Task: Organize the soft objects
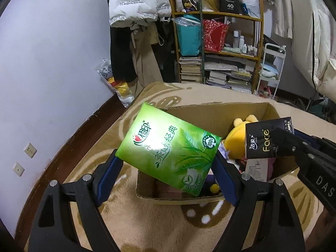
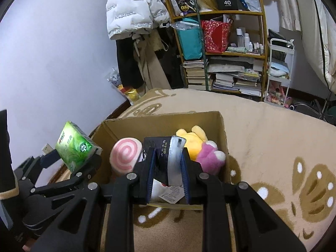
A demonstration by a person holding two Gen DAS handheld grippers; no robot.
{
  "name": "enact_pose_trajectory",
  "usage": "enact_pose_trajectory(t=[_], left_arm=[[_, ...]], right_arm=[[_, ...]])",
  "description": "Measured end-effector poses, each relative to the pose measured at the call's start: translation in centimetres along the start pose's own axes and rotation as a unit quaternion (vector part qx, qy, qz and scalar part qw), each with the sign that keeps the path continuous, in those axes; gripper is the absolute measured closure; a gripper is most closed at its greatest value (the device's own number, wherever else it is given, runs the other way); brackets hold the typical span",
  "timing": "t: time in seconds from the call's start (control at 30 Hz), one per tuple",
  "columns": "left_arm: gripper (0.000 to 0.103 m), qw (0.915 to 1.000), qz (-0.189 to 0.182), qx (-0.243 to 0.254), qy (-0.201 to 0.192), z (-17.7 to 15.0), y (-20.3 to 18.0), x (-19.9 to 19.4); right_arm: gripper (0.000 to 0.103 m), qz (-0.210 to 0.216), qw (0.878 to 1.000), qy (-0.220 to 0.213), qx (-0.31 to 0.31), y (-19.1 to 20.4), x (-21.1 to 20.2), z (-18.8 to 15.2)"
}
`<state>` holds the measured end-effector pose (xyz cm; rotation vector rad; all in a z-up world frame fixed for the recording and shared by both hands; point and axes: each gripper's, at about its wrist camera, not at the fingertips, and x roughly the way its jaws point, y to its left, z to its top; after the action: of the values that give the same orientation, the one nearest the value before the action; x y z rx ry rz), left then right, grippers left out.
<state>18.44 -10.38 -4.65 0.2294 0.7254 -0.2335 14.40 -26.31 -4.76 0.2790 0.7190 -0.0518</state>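
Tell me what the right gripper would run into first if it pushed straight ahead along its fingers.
Probably the toys in the cardboard box: the right gripper, clamped on the black tissue pack, points down at the yellow plush. Depth is unclear.

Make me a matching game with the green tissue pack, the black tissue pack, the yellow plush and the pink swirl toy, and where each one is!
Things:
1. green tissue pack
2. black tissue pack
3. yellow plush
4. pink swirl toy

Places:
A. in the cardboard box, next to a purple-pink plush
B. held in the right gripper
C. in the box, toward its left side
D. held in the left gripper

Pairs: 1-D, 2-B, 3-A, 4-C
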Motion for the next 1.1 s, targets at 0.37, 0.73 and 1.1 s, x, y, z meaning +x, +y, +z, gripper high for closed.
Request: enact_pose_trajectory(t=[0.37,0.73,1.1], left_arm=[[0.02,0.9997,-0.006,-0.006,0.023,-0.4,0.3,1.7],[0.01,0.9997,-0.006,-0.017,0.016,-0.7,0.6,1.5],[0.003,0.9998,0.018,-0.004,-0.01,-0.7,1.3,-2.3]], right_arm=[[0.075,-0.011,1.0,0.022,-0.008,-0.1,1.6,-0.9],[0.075,-0.012,1.0,0.02,0.003,-0.5,1.3,-0.9],[0.046,-0.014,1.0,-0.002,-0.003,0.2,-1.5,0.0]])
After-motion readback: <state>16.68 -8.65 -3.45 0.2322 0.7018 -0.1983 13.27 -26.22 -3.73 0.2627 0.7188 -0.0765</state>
